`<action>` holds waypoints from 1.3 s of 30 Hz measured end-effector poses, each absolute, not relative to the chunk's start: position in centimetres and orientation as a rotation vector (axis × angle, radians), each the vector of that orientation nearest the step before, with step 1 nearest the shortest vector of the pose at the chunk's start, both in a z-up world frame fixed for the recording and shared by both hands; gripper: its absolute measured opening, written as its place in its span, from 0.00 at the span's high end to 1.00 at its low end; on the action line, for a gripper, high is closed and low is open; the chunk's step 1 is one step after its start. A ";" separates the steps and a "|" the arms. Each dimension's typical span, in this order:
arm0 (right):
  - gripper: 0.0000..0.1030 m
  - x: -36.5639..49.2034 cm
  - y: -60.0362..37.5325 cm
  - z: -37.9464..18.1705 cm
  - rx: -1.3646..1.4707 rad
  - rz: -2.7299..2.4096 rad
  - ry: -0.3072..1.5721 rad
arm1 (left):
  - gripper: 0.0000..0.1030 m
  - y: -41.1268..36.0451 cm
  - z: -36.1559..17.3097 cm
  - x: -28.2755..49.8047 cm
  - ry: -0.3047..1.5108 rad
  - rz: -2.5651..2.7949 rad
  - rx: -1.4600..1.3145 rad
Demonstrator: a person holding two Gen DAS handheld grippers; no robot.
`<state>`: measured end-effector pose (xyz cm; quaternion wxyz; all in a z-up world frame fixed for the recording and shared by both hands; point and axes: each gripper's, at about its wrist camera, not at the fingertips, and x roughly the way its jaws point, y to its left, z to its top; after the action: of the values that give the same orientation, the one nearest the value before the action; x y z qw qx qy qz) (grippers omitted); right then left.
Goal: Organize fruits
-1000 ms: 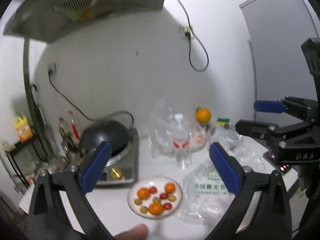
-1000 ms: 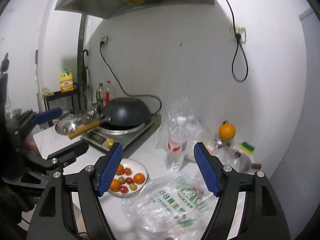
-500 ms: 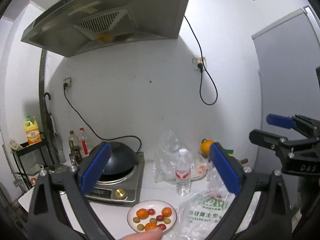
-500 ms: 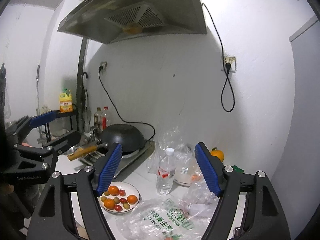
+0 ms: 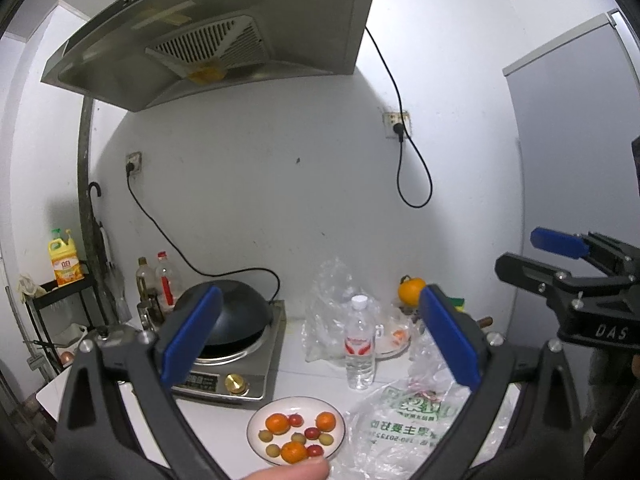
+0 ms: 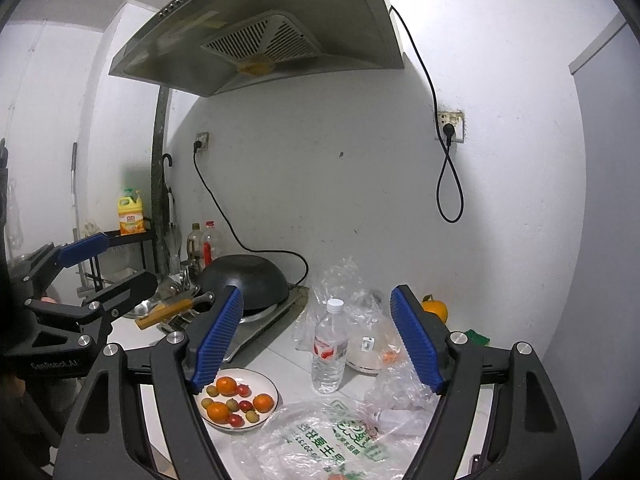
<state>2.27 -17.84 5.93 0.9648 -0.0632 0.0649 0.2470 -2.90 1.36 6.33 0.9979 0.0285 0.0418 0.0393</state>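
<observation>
A white plate (image 5: 256,426) on the counter holds small oranges (image 5: 277,423), red cherry tomatoes and green fruits; it also shows in the right wrist view (image 6: 269,386). A larger orange (image 5: 411,290) sits at the back by the wall, also in the right wrist view (image 6: 435,309). My left gripper (image 5: 320,338) is open and empty, held high above the counter. My right gripper (image 6: 316,336) is open and empty, also well above the counter. Each gripper shows from the side in the other's view.
A water bottle (image 5: 360,348) stands mid-counter. Clear plastic bags (image 6: 328,440) lie at the front right and behind the bottle. A black wok (image 5: 236,316) sits on an induction cooker (image 5: 232,376) at left. Sauce bottles (image 5: 164,276) stand by the wall. A range hood (image 5: 216,36) hangs overhead.
Both grippers have risen and tilted up, so the counter and plate have dropped lower in view and the range hood shows more. Both stay open.
</observation>
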 end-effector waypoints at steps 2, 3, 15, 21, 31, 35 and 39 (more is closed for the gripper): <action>0.23 2.3 -17.9 5.9 -0.125 0.496 0.132 | 0.03 1.3 6.3 -2.8 0.081 0.077 0.058; 0.23 2.5 -17.9 5.9 -0.124 0.495 0.133 | 0.03 1.2 6.3 -2.8 0.080 0.076 0.059; 0.23 2.8 -17.7 5.6 -0.123 0.482 0.147 | 0.03 1.5 5.9 -2.1 0.095 0.059 0.040; 0.23 3.1 -17.5 5.5 -0.128 0.476 0.158 | 0.03 1.6 5.7 -1.7 0.107 0.048 0.028; 0.23 3.2 -17.5 5.5 -0.131 0.476 0.165 | 0.03 1.6 5.6 -1.6 0.113 0.044 0.021; 0.23 3.2 -17.5 5.4 -0.130 0.477 0.165 | 0.03 1.6 5.5 -1.6 0.115 0.044 0.021; 0.23 3.2 -17.5 5.4 -0.131 0.476 0.165 | 0.03 1.5 5.5 -1.6 0.115 0.044 0.020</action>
<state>3.18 -17.47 5.39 0.9663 -0.0649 0.0814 0.2354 -1.60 1.52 5.51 0.9981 0.0099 0.0573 0.0219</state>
